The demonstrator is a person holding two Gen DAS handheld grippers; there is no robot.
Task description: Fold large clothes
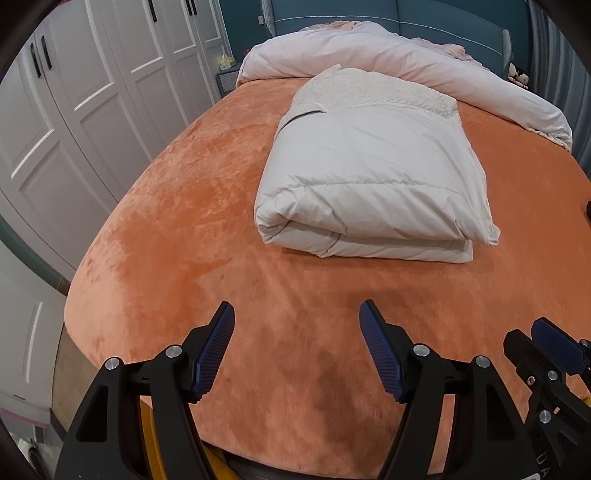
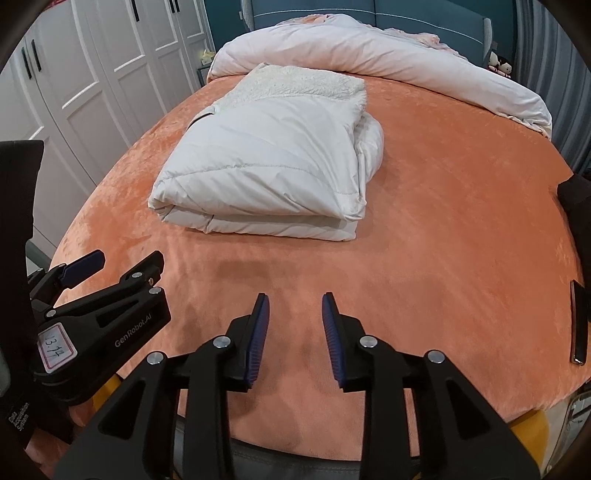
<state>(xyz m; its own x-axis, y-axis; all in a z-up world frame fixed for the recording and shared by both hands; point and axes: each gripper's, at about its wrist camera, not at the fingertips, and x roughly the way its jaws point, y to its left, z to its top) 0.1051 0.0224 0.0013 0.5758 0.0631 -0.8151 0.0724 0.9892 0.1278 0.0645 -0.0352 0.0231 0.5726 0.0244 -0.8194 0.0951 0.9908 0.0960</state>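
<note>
Left wrist view, nearest: left gripper [image 1: 297,314] hangs over the near edge of the bed, jaws spread wide, nothing between them. Blue ribbed pads [image 1: 212,354] are bare.
Right wrist view, nearest: right gripper [image 2: 291,304] sits just beside it, jaws parted but narrower than the left, also holding nothing.
Under both: orange plush bedspread [image 1: 166,229], bare between the grippers and the garment.
Middle of the bed: white padded coat [image 2: 266,162], already in a tidy squared bundle, fleecy lining [image 2: 306,83] showing at its far end. Well apart from both grippers, nobody touching it.
Far end: pale pink duvet [image 1: 388,51] bunched against the teal headboard [image 1: 443,18]. White wardrobe doors [image 1: 92,74] run along the left side.
Step in hand: looks to me like the fold is basically done and both grippers are backed off.
Next move: if anything's left, I'd guess a final tidy, which means reaching forward across the bedspread to the near folded edge. Otherwise it's finished.
Hard to make out: sleeves and zip are tucked inside the bundle, so can't tell how neat the inner layers are. There's a dark object [image 2: 576,199] cut off at the right edge and a thin dark slab [image 2: 578,321] lying on the bedspread, maybe a phone or remote, can't say which.
</note>
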